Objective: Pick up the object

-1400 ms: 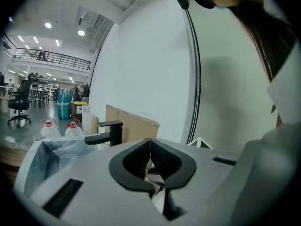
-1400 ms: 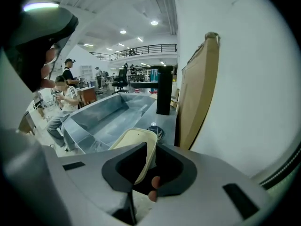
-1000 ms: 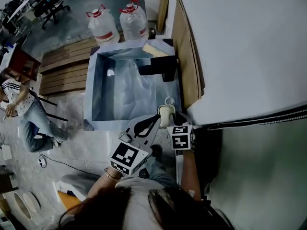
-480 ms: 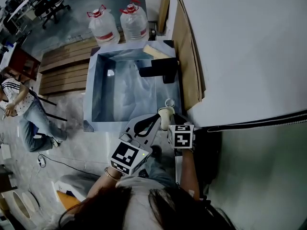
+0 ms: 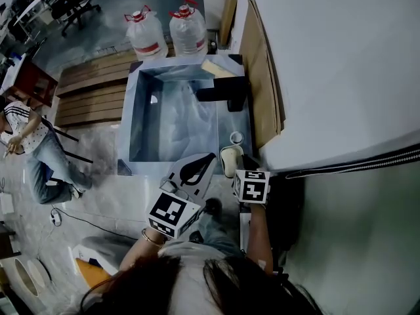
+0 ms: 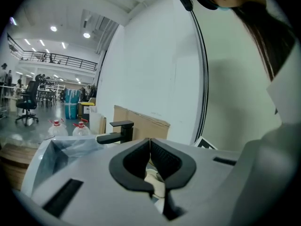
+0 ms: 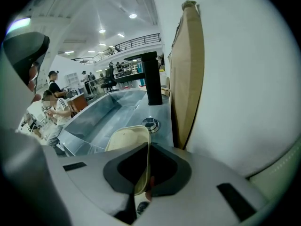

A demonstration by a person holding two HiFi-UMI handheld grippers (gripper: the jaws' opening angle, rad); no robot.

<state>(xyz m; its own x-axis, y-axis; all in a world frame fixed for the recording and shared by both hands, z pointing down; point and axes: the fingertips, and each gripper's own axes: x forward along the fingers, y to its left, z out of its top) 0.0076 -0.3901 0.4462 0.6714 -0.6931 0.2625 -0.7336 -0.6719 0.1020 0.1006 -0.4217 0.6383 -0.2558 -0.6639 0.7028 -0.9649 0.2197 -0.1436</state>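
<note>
Dish (image 7: pixel 124 138) — smooth, cream, rounded, perhaps plastic | right gripper (image 7: pixel 147 147) fingers clamped on its rim | left gripper (image 6: pixel 150 144) fingers together

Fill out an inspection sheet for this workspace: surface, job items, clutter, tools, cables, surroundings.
Surface: steel sink, no loose items seen in the basin.
Job's things: cream dish, held on edge above the sink's near right corner.
Clutter: black faucet and a small metal ring on the sink deck.
Grippers: left tool shut, nothing between its jaws; right tool shut on the cream dish's rim.
Cables: thin cable lying on the floor.
Surroundings: two water jugs, wooden planks, cardboard leaning on a white wall, seated person.
</note>
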